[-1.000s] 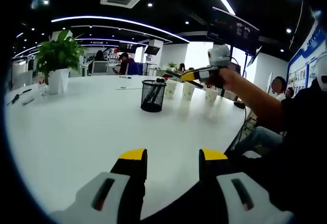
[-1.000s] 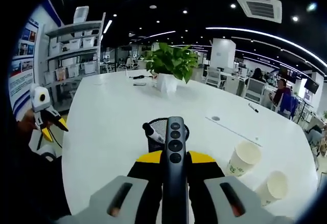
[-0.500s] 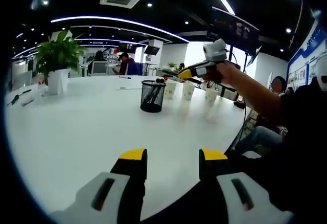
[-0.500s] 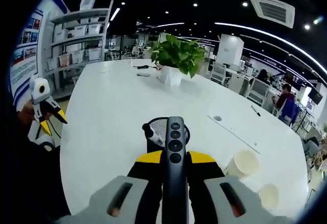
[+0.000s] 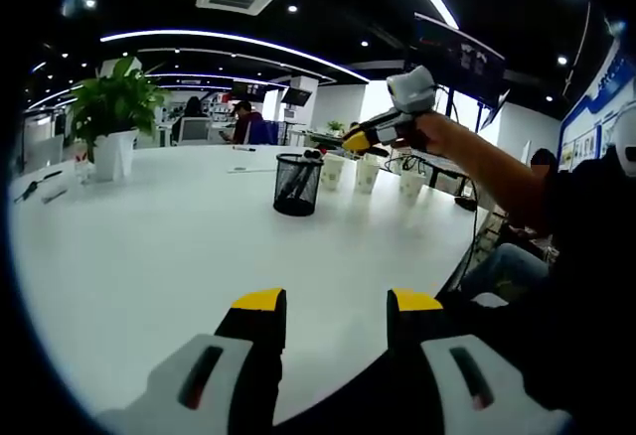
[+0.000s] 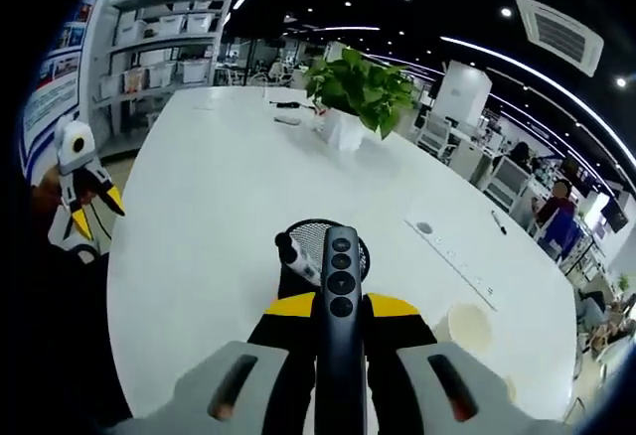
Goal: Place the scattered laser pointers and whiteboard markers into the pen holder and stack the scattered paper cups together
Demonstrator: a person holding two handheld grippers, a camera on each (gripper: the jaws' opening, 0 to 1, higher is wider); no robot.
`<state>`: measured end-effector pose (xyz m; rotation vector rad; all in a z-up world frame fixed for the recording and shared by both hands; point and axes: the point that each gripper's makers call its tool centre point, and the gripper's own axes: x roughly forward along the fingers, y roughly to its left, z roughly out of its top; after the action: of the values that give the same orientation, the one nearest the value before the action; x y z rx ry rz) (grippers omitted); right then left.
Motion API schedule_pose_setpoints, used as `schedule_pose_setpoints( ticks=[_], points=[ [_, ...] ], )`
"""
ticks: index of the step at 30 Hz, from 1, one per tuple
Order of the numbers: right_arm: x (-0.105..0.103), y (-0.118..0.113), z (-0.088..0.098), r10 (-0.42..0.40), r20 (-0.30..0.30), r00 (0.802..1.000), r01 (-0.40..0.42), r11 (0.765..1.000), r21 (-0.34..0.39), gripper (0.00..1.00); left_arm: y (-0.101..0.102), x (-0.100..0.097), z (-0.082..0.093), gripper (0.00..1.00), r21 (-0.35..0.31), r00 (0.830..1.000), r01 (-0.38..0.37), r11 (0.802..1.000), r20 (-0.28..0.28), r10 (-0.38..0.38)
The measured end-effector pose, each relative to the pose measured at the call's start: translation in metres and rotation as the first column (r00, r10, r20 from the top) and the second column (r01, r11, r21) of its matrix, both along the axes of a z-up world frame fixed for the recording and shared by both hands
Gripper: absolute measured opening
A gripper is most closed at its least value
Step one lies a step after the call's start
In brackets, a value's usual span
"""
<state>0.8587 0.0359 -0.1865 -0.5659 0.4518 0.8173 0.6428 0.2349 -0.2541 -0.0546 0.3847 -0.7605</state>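
Fingers of your right gripper [image 6: 332, 308] clamped the laser pointer [image 6: 340, 331] above the pen holder [image 6: 320, 249]; left gripper [image 5: 328, 304] fingers stood apart, empty.

I'm working in an open-plan office: I'm standing at a big white meeting table [image 6: 219, 197] with a potted plant [image 6: 356, 97], shelving [image 6: 164, 53] (stacked with boxes) is lining one wall, and people are sitting at desks [image 5: 238, 127] behind.

Pen holder [image 5: 296, 185] mid-table [image 5: 149, 256]; paper cups [image 5: 366, 175] right of it; plant [image 5: 114, 112] far left.
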Motion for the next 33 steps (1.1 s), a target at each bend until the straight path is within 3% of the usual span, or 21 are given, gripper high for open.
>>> schedule_pose_setpoints(
  ticks=[8, 13, 33],
  points=[
    [0.001, 0.005, 0.0, 0.025, 0.01, 1.0, -0.024, 0.997, -0.068, 0.2, 0.001, 0.0, -0.001, 0.42, -0.001, 1.0, -0.001, 1.0, -0.001, 0.001],
    [0.002, 0.012, -0.005, 0.078, 0.016, 0.997, -0.074, 0.979, -0.189, 0.2, 0.003, 0.001, -0.003, 0.42, -0.003, 1.0, -0.003, 1.0, -0.004, 0.003],
    [0.005, 0.028, -0.007, 0.158, -0.003, 0.987, -0.148, 0.923, -0.356, 0.2, 0.005, 0.003, -0.002, 0.42, -0.008, 1.0, -0.005, 1.0, -0.003, 0.005]
  ],
)
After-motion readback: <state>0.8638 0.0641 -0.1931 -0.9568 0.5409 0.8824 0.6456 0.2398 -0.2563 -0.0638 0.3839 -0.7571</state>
